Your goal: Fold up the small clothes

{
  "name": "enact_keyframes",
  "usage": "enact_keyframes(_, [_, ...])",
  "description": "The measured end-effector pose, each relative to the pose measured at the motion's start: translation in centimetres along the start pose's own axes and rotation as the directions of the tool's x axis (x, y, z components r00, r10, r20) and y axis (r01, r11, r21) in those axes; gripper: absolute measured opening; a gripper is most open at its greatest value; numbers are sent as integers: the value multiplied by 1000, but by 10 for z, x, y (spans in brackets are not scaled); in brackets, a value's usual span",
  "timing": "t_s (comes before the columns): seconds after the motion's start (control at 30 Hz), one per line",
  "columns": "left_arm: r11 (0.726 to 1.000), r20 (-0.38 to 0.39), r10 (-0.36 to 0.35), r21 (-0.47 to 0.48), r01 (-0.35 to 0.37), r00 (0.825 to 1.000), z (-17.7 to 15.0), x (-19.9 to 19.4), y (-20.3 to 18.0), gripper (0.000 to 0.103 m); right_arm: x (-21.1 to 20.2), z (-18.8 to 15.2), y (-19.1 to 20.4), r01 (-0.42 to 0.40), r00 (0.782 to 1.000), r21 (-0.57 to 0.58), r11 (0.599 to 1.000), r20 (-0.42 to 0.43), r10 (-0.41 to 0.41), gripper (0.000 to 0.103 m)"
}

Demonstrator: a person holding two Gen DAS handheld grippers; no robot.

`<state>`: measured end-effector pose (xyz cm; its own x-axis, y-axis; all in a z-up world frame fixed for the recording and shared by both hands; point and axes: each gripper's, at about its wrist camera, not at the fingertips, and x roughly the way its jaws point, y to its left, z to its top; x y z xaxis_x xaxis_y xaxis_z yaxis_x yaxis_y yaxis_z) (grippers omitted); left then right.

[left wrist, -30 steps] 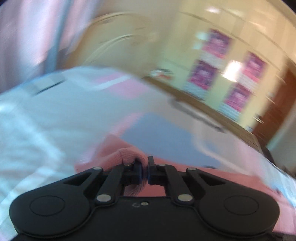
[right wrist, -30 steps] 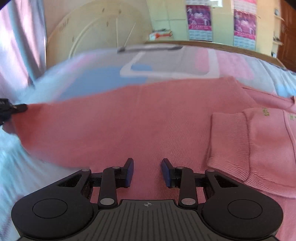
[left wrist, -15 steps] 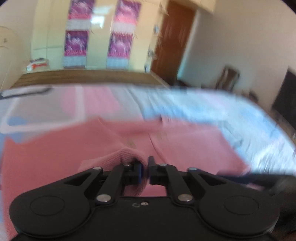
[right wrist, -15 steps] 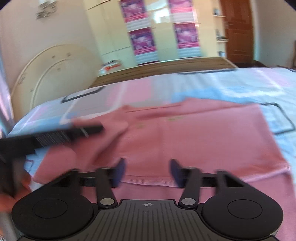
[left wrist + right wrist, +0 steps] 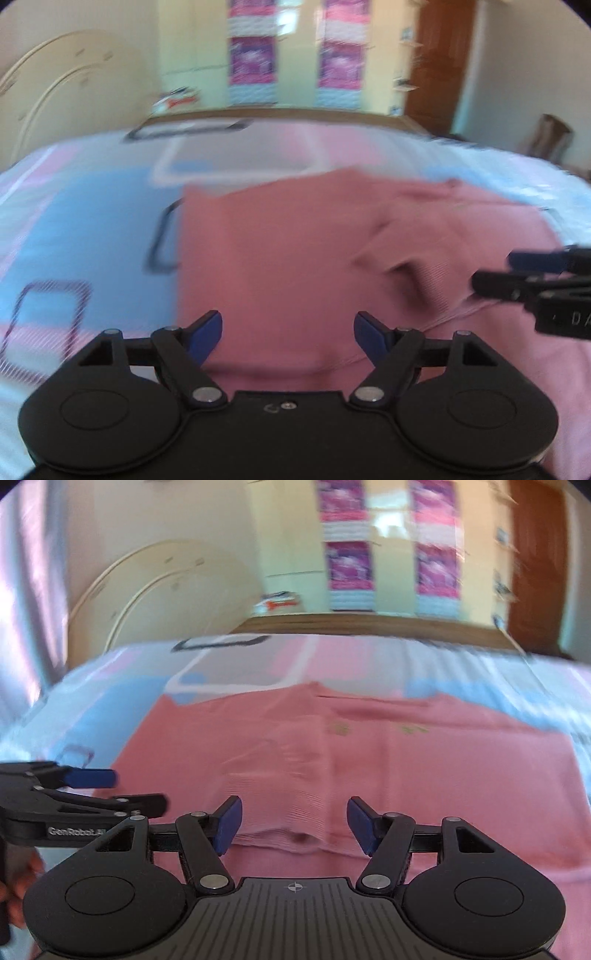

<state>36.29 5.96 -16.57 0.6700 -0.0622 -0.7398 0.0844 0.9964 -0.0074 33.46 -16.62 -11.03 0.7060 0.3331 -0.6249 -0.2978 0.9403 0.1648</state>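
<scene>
Sweater (image 5: 388,775) lies flat on the bed (image 5: 92,229), its folded-over sleeve just ahead of the right gripper (image 5: 293,823), nearer than the left gripper (image 5: 288,336), whose jaws have just opened; both gape empty.

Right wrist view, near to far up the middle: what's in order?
right gripper, jaws open over the fabric → pink sweater, ribbed hem nearest → patterned bedspread → wooden bed edge → wardrobe doors with purple posters.
</scene>
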Motion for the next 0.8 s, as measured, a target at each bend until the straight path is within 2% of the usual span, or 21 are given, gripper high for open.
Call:
enact_keyframes(0.17, [998,-37,56,-39,-57,998,-17,2,24,76,23,-14,33,32,999,-189,981,-26,-38,63])
enact_keyframes(0.23, [997,-47,55,-41,-57,997,-19,3,30,76,26,-18,44,41,999,-257,966,-14,-46,70])
enact_keyframes(0.3, [997,-44,63,-30,-64,997,-22,5,27,76,34,-21,51,48,998,-311,949,-18,-56,70])
enact_keyframes(0.33, [997,-38,66,-27,-67,997,-22,5,26,76,42,-22,53,53,997,-327,944,-40,-70,67])
enact_keyframes(0.37, [997,-33,69,-24,-70,997,-22,6,26,77,50,-21,51,44,996,-317,947,-61,-67,60])
enact_keyframes(0.43, [997,-30,74,-21,-75,997,-22,6,25,78,62,-18,41,52,993,-278,959,-89,-80,35])
enact_keyframes(0.47, [997,-29,77,-20,-77,997,-21,8,24,78,64,-16,35,53,993,-258,965,-90,-79,30])
enact_keyframes(0.5, [997,-26,80,-18,-80,996,-21,9,23,79,61,-13,28,45,994,-224,974,-90,-67,18])
enact_keyframes(0.57, [996,-18,88,-2,-89,996,-21,11,19,81,48,-1,4,16,998,-82,996,-67,-21,16])
enact_keyframes(0.63, [995,-11,101,9,-100,995,-20,13,15,82,32,11,-22,7,1000,65,998,-16,-6,16])
enact_keyframes(0.7, [994,-4,109,14,-109,994,-19,15,13,82,14,21,-52,7,999,184,983,33,-13,15])
enact_keyframes(0.8, [991,21,130,38,-130,991,-17,18,8,81,-3,21,-93,11,999,319,948,38,-24,15])
